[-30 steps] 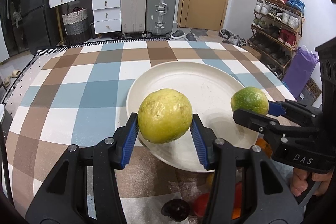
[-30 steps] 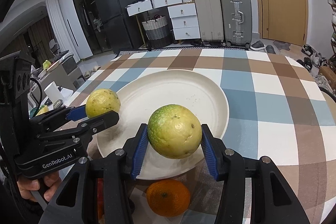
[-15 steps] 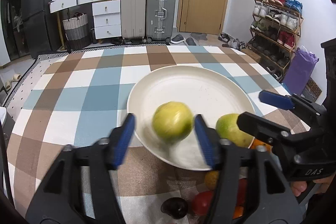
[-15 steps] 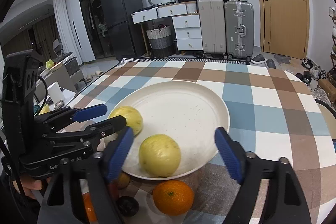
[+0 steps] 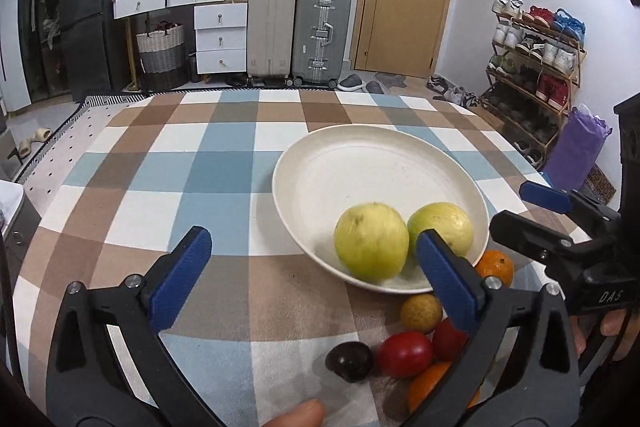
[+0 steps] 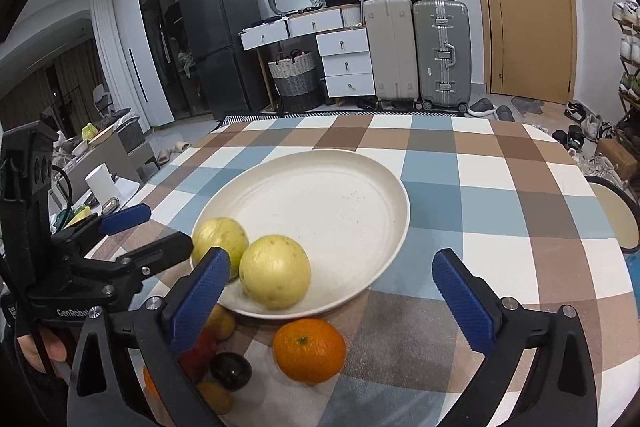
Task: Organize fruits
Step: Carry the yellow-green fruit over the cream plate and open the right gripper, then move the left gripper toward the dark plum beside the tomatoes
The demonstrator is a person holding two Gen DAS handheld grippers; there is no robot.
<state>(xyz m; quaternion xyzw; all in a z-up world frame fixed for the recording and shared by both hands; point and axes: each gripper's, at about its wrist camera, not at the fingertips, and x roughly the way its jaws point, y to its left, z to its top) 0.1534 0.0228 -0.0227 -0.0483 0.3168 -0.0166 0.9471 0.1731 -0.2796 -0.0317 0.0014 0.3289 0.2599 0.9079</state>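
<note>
Cream round plate (image 5: 304,163) on checked table (image 5: 168,179), two smooth yellow-green guavas (image 5: 371,247) touching at its near rim, both grippers' (image 5: 312,263) blue ribbed fingers (image 6: 200,301) just opened wide, empty, suitcases behind.

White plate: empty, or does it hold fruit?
Holds fruit: two yellow-green fruits sit side by side near the white plate's front rim.

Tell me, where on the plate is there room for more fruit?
The plate is bare across its middle and far side, beyond the two yellow-green fruits at its near edge. The checked tablecloth left of the plate is bare too. It is crowded near the plate's front rim, where the orange and small fruits cluster.
</note>
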